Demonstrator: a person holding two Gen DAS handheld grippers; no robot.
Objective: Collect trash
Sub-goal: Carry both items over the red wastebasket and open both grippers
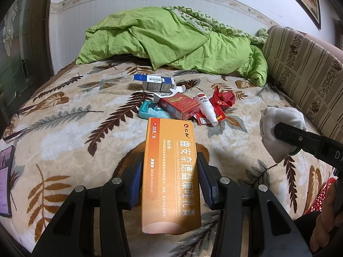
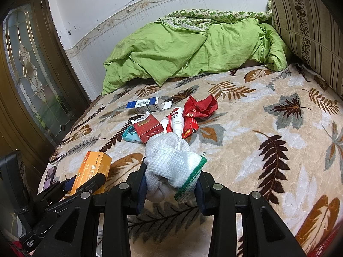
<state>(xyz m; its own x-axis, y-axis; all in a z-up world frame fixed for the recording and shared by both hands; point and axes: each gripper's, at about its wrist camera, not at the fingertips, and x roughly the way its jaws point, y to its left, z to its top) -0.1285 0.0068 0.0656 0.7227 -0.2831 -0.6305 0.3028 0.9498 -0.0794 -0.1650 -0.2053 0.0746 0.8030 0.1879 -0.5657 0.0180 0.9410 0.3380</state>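
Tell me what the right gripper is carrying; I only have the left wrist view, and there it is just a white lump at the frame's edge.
Observer: The right gripper is shut on a balled white sock with a green cuff edge.
Operator: Read me the red box's brand; I cannot make it out.
Observer: The red cigarette box reads CHUNGHWA on its front face.
Operator: Say what stands left of the bed; my view is dark there.
Observer: A brown wooden door with a leaded glass panel stands there.
Operator: Confirm my orange box looks held from your side.
Observer: Yes, the left gripper is closed on the orange box, above the blanket.
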